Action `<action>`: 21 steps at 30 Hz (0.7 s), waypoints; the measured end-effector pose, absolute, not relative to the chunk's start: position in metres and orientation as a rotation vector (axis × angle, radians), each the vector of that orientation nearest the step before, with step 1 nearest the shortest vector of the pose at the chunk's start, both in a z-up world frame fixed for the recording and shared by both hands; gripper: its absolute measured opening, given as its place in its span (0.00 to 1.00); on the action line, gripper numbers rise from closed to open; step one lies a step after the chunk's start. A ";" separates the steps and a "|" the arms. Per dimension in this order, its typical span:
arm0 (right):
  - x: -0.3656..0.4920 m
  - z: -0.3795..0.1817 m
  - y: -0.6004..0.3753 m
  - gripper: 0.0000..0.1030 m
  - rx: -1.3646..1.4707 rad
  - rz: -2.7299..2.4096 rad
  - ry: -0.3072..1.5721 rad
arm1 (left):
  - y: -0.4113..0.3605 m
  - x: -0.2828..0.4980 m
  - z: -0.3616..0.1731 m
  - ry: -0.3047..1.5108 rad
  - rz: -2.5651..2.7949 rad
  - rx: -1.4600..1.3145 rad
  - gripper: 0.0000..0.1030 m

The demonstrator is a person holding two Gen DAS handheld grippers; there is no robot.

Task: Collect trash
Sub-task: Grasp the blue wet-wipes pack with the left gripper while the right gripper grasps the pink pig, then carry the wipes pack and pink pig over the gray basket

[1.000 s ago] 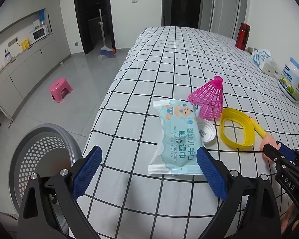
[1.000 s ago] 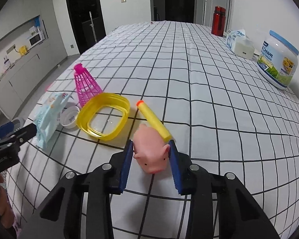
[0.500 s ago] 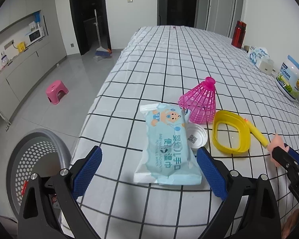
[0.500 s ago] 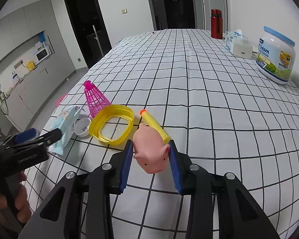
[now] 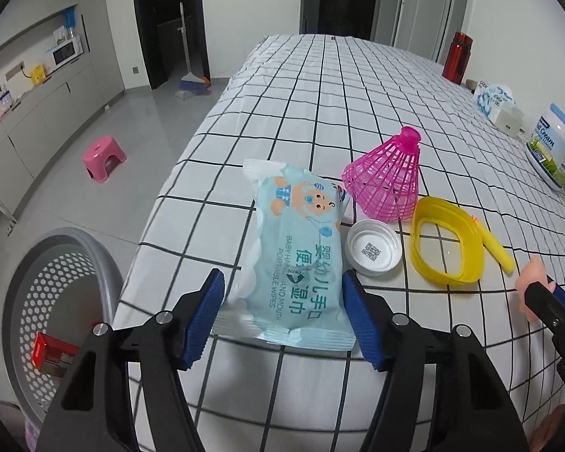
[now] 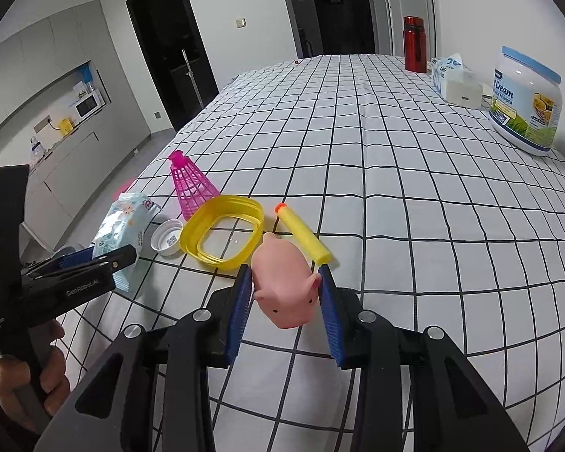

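A: What has changed?
B: The left tongs [image 5: 280, 312] have closed in around the pale-blue plastic baby-wipes packet [image 5: 295, 260] at the bench edge, pads touching, apparently clamped.
A: And the right?
B: The right tongs [image 6: 284, 293] still grip the pink rubber pig toy [image 6: 284, 286]; the grey perforated bin [image 5: 52, 301] waits below.

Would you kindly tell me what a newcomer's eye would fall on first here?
The pink pig toy clamped in the right tool stands out. Next, the blue wipes pack between the left tool's pads at the checked table's edge, above a grey basket.
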State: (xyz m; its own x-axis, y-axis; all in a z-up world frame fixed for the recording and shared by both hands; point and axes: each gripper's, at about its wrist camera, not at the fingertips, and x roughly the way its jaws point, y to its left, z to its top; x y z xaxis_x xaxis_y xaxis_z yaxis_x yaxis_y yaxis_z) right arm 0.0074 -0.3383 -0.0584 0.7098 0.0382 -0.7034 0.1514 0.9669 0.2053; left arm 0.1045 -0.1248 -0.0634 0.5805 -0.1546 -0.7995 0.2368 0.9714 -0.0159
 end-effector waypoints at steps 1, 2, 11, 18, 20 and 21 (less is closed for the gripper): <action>0.006 -0.058 -0.337 0.34 0.256 -0.061 0.780 | -0.124 0.102 -0.061 0.918 -0.229 0.097 0.60; 0.005 -0.058 -0.336 0.34 0.256 -0.060 0.780 | -0.121 0.098 -0.059 0.910 -0.228 0.098 0.60; -0.005 -0.051 -0.311 0.34 0.239 -0.029 0.771 | -0.090 0.070 -0.040 0.863 -0.207 0.081 0.60; 0.001 -0.047 -0.270 0.34 0.200 0.037 0.774 | -0.048 0.054 -0.035 0.846 -0.152 0.083 0.60; 0.006 -0.046 -0.253 0.34 0.186 0.065 0.774 | -0.035 0.051 -0.034 0.847 -0.140 0.080 0.60; 0.009 -0.045 -0.245 0.34 0.178 0.077 0.774 | -0.027 0.049 -0.034 0.846 -0.129 0.080 0.60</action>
State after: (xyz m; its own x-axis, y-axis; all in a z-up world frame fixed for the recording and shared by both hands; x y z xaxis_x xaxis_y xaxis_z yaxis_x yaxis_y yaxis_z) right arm 0.0091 -0.2452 -0.0452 0.7134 0.1347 -0.6877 -0.0043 0.9822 0.1879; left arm 0.0493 -0.0271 -0.0337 0.6555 -0.0821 -0.7507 0.1458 0.9891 0.0192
